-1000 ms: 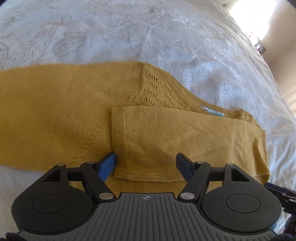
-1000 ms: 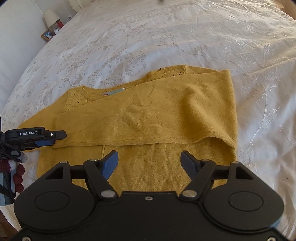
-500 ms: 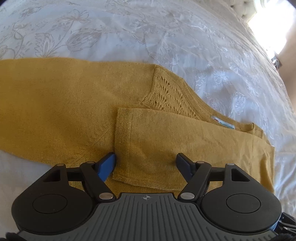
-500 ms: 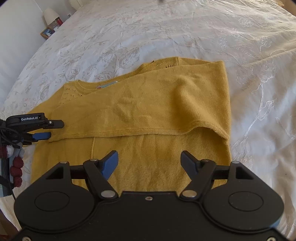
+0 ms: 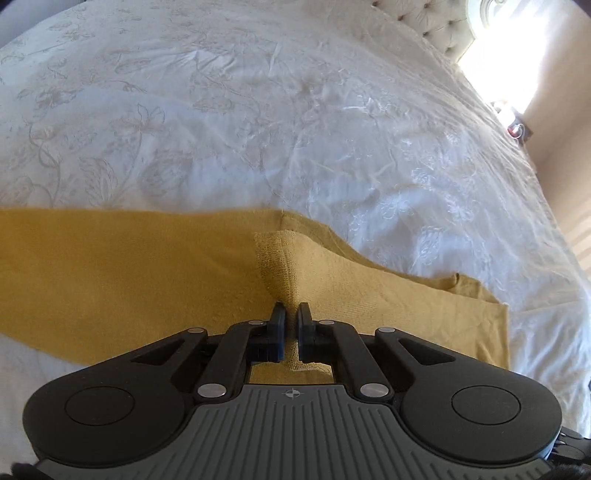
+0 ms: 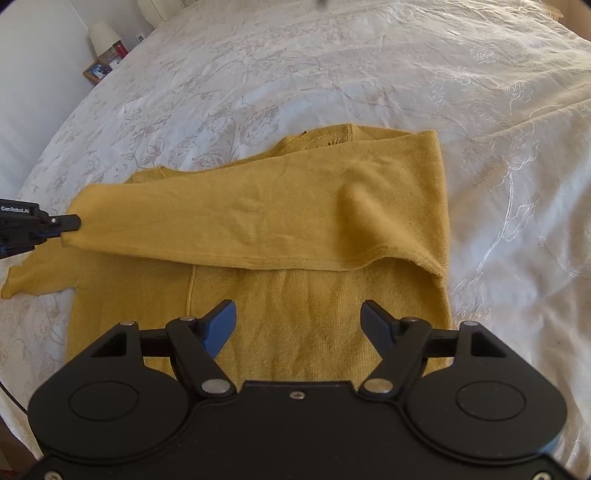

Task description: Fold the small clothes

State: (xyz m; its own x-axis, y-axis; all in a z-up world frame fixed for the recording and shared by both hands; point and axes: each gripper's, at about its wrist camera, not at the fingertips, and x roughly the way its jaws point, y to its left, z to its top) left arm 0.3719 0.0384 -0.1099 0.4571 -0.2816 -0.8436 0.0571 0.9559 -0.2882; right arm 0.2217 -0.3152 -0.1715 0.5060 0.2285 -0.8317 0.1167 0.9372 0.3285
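A white embroidered bed [image 6: 332, 74] carries the mustard sweater [image 6: 295, 317], one sleeve [image 6: 229, 225] already crossed over its body. The left gripper [image 5: 288, 312] pinches that cuff; the right gripper [image 6: 299, 314] hovers wide open, empty. Final folds probably remain.

A home bedroom: embroidered white bedspread [image 6: 332, 74], tufted headboard [image 5: 436, 22], bedside lamp [image 6: 104, 35].

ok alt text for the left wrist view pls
The left gripper is shut on the cuff of a mustard sweater sleeve, bunching the knit between its fingers. The sweater lies on a white embroidered bedspread.
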